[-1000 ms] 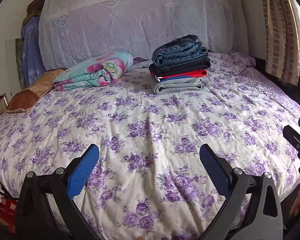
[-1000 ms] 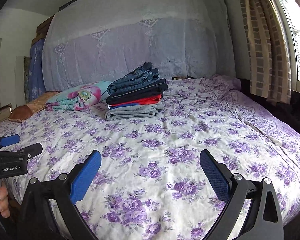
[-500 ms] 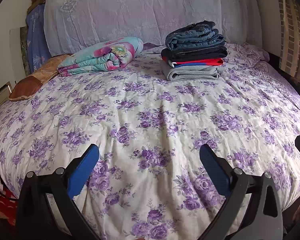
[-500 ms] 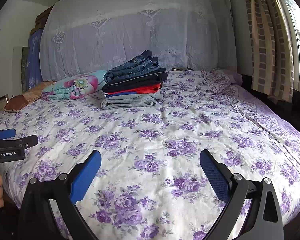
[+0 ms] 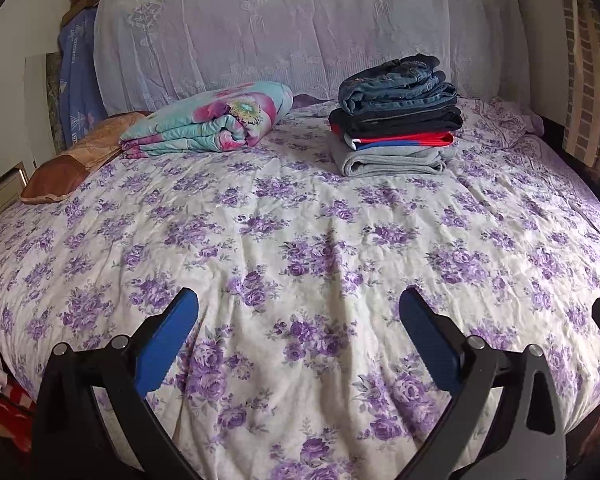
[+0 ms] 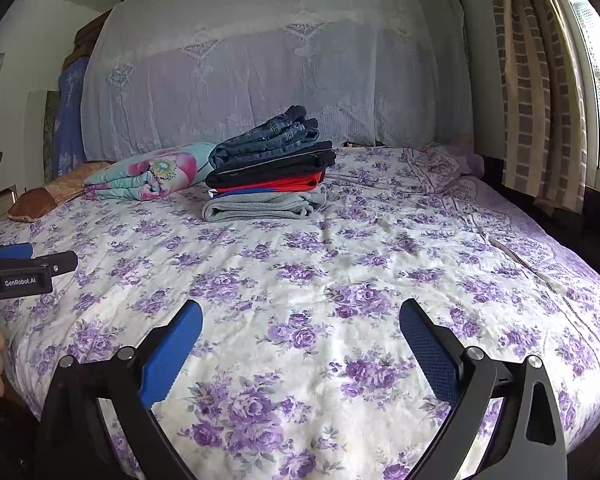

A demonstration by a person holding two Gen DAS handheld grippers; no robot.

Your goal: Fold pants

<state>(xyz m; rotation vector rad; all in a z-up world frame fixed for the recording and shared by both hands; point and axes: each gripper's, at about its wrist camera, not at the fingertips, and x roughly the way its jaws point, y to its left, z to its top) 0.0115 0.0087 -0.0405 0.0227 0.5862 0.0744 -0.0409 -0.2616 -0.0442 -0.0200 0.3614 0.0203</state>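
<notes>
The pile of pants (image 5: 396, 120) sits near the far end of the bed (image 5: 300, 240), close to the covered headboard (image 5: 300, 32). It is the thing to find all the others by. The pile has four folded pairs: blue jeans on top, then a dark pair, then a red and blue pair, and a grey pair at the bottom.

Far to the left of the pile, a brown pillow (image 5: 72, 160) lies at the edge of the bed. Just left of the pile lies a folded blanket (image 5: 216, 124) with big pink flowers. To the right of the pile hangs a striped curtain (image 6: 540, 100).

Well in front of the pile, at the near edge of the bed, are both tongs. The left tongs (image 5: 299, 316) are wide open and hold nothing. The right tongs (image 6: 301, 320) are wide open too, and also hold nothing.

No loose pants lie on the open part of the bed. So the step in hand looks like getting the next pair to fold. The best pick is likely the jeans on top, because they sit a bit crooked. A good way would be to reach across the bed, pinch only the top pair near its edge, and lift it slowly, so the three pairs under it stay neat. The wide bare space in front of the pile is a good place to spread them flat.
</notes>
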